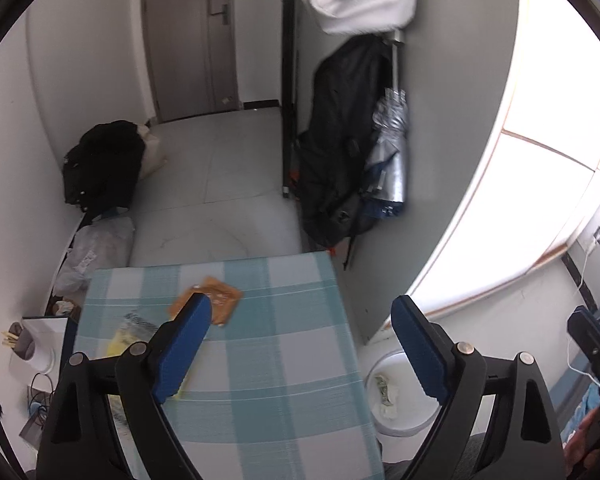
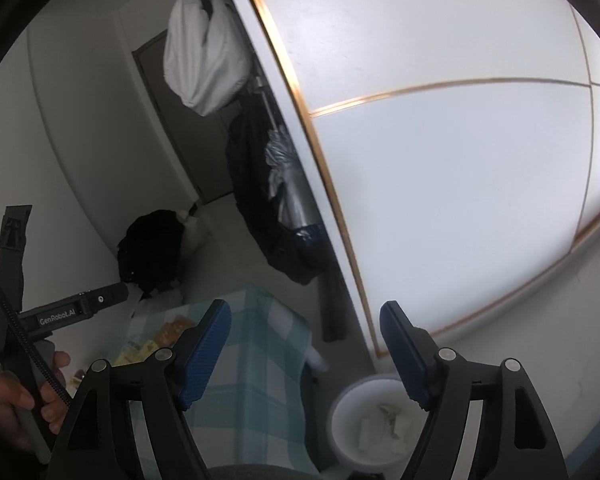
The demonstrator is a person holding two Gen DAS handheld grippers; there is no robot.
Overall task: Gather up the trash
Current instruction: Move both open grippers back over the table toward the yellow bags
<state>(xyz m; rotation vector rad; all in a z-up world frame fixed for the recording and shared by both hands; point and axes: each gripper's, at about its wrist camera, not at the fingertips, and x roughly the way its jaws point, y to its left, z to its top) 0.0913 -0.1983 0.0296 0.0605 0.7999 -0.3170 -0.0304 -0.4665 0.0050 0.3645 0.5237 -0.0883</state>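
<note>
An orange-brown wrapper [image 1: 216, 298] and a yellow wrapper [image 1: 122, 340] lie on the table with the blue-green checked cloth [image 1: 268, 344]. My left gripper [image 1: 300, 320] is open and empty above the table, its left finger just in front of the orange wrapper. A white bin [image 1: 400, 396] stands on the floor to the right of the table with crumpled trash inside. My right gripper [image 2: 304, 320] is open and empty, held above the bin [image 2: 340, 412] beside the table [image 2: 256, 360]. The wrappers [image 2: 168, 332] show faintly there.
A black bag [image 1: 100, 164] sits by the left wall. A dark jacket and a folded umbrella [image 1: 388, 152] hang by the white wardrobe [image 1: 540, 120]. A clear plastic bag [image 1: 92, 248] lies beyond the table. A desk with cables [image 1: 36, 360] is at the left.
</note>
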